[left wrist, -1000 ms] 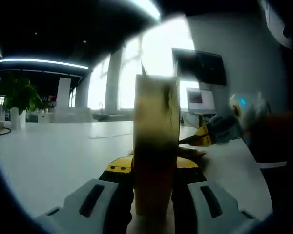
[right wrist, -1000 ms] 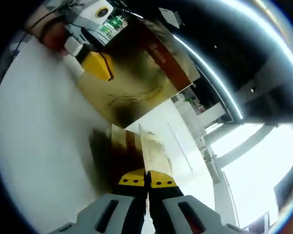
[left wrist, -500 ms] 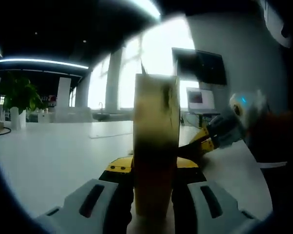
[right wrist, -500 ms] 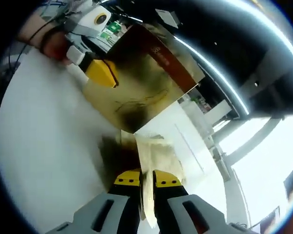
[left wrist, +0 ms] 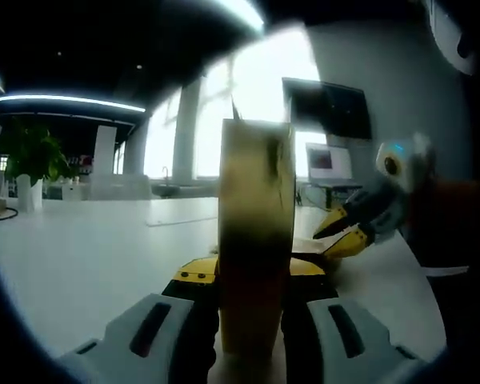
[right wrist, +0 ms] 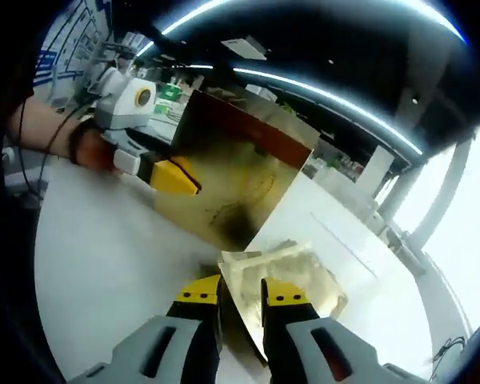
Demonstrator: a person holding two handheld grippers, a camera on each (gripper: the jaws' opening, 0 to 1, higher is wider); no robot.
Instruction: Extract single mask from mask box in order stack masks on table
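My left gripper (left wrist: 252, 274) is shut on the tall yellow-brown mask box (left wrist: 254, 208), which stands upright on the white table (left wrist: 88, 256). From the right, my right gripper (left wrist: 344, 232) comes in low over the table with its yellow jaws apart. In the right gripper view, my right gripper (right wrist: 242, 292) is open, and a pale mask (right wrist: 300, 272) lies crumpled on the table between and beyond its jaws. Behind it stands the mask box (right wrist: 224, 180), with the left gripper (right wrist: 174, 176) clamped on its left edge.
A person's hand (right wrist: 88, 148) holds the left gripper. A potted plant (left wrist: 28, 156) stands far left; a dark monitor (left wrist: 328, 108) and a lit screen (left wrist: 326, 164) sit beyond the table on the right. Bare white tabletop (right wrist: 104, 264) spreads left of the box.
My right gripper has gone from shut on the mask to open, leaving the mask on the table, and has drawn back from the box. The left gripper and box have held still.
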